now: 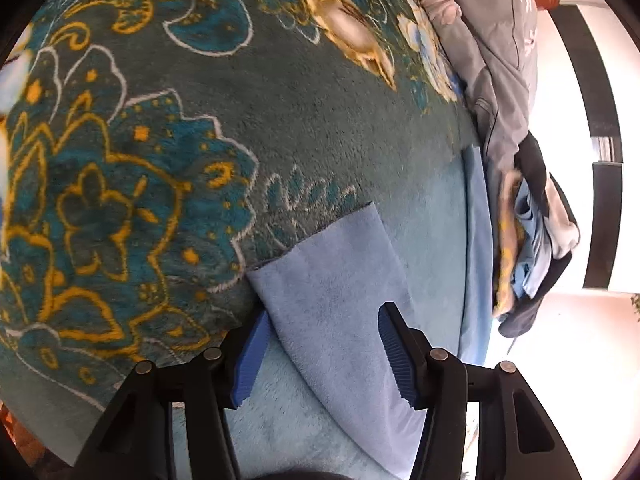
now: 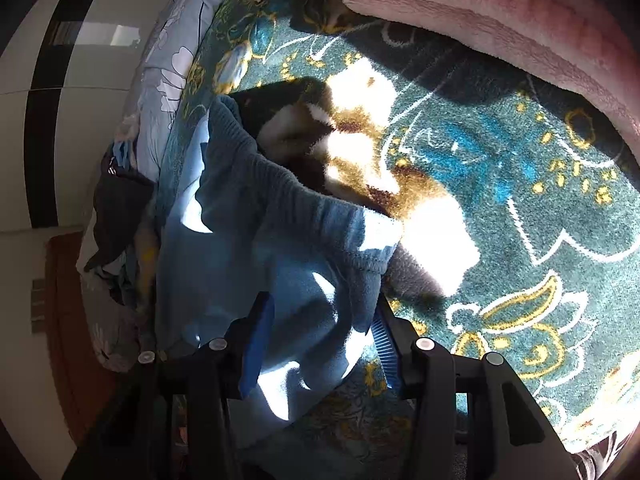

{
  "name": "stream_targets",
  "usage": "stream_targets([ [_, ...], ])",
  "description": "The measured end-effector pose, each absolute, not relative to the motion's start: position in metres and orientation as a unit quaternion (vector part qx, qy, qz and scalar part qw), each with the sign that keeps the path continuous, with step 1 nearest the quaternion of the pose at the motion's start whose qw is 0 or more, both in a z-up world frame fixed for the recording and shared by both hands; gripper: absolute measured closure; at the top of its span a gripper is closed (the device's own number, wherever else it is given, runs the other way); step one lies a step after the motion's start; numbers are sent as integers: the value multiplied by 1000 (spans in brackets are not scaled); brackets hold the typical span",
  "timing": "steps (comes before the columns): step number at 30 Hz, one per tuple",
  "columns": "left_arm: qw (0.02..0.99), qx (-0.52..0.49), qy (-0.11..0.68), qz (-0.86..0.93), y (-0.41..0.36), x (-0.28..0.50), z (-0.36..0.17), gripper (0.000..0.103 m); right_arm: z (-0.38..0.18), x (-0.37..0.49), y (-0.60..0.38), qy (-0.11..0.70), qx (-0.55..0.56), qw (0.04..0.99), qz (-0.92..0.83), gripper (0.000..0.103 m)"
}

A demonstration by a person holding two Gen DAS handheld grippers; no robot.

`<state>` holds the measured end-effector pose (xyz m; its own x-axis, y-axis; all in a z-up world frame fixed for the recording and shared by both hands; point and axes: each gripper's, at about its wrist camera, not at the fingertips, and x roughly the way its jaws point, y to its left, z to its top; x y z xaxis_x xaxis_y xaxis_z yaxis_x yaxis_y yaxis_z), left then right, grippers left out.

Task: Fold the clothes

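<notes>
A light blue fleece garment lies on a teal floral bedspread. In the left wrist view one flat end of the garment sits between the fingers of my left gripper. The left finger's tip is tucked behind the cloth's edge and the right finger rests on top. The jaws stand wide and do not pinch. In the right wrist view the gathered elastic waistband lies just ahead of my right gripper. Its fingers straddle the cloth below the band, also wide apart, partly in bright sun patches.
A grey flowered quilt runs along the bed's edge, with a heap of dark and pale clothes beside it. A pink blanket lies at the far side. Beyond the bed edge is pale floor.
</notes>
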<state>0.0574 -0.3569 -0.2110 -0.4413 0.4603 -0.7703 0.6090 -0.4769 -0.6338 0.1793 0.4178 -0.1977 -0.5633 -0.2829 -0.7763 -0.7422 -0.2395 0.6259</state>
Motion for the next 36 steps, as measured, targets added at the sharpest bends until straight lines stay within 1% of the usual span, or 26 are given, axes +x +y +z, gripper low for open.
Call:
stream_targets([
  [1, 55, 520, 517, -677, -359, 60, -212, 59, -198, 180, 418, 593, -431, 175, 657, 53],
  [2, 55, 515, 526, -674, -362, 63, -213, 63, -198, 183, 418, 593, -430, 176, 657, 53],
  [3, 58, 512, 532, -671, -364, 66, -214, 71, -197, 185, 417, 593, -429, 176, 658, 54],
  [4, 62, 510, 538, -668, -366, 68, -216, 78, -197, 186, 417, 592, -429, 178, 659, 57],
  [5, 65, 507, 543, -667, -368, 70, -216, 81, -197, 185, 418, 590, -430, 180, 659, 64],
  [6, 67, 503, 548, -666, -370, 73, -216, 87, -197, 185, 418, 588, -431, 182, 660, 70],
  [7, 70, 500, 548, -667, -370, 72, -215, 96, -195, 184, 418, 585, -431, 183, 662, 86],
  [8, 74, 497, 546, -670, -369, 70, -215, 98, -193, 183, 418, 582, -432, 183, 664, 95],
  [9, 78, 495, 543, -674, -369, 68, -212, 100, -189, 183, 418, 577, -432, 181, 669, 95],
  [11, 83, 490, 535, -683, -369, 65, -203, 100, -179, 181, 418, 568, -427, 175, 681, 99],
  [13, 75, 482, 532, -693, -368, 59, -189, 101, -166, 181, 419, 565, -417, 165, 692, 100],
  [16, 50, 465, 528, -709, -362, 39, -158, 101, -143, 181, 424, 586, -388, 144, 697, 100],
  [20, 27, 458, 524, -718, -354, -18, -122, 101, -113, 155, 440, 599, -361, 119, 704, 100],
  [24, 33, 462, 520, -717, -340, -94, -107, 101, -99, 104, 456, 619, -345, 94, 699, 100],
  [27, 41, 470, 512, -718, -327, -159, -107, 101, -98, 61, 470, 619, -349, 84, 698, 100],
  [30, 46, 497, 482, -720, -306, -221, -118, 101, -107, 24, 484, 608, -365, 96, 699, 100],
  [32, 58, 517, 462, -718, -292, -255, -133, 101, -121, 4, 494, 605, -379, 110, 692, 100],
  [36, 82, 550, 441, -705, -271, -293, -171, 101, -155, -16, 508, 619, -389, 135, 669, 100],
])
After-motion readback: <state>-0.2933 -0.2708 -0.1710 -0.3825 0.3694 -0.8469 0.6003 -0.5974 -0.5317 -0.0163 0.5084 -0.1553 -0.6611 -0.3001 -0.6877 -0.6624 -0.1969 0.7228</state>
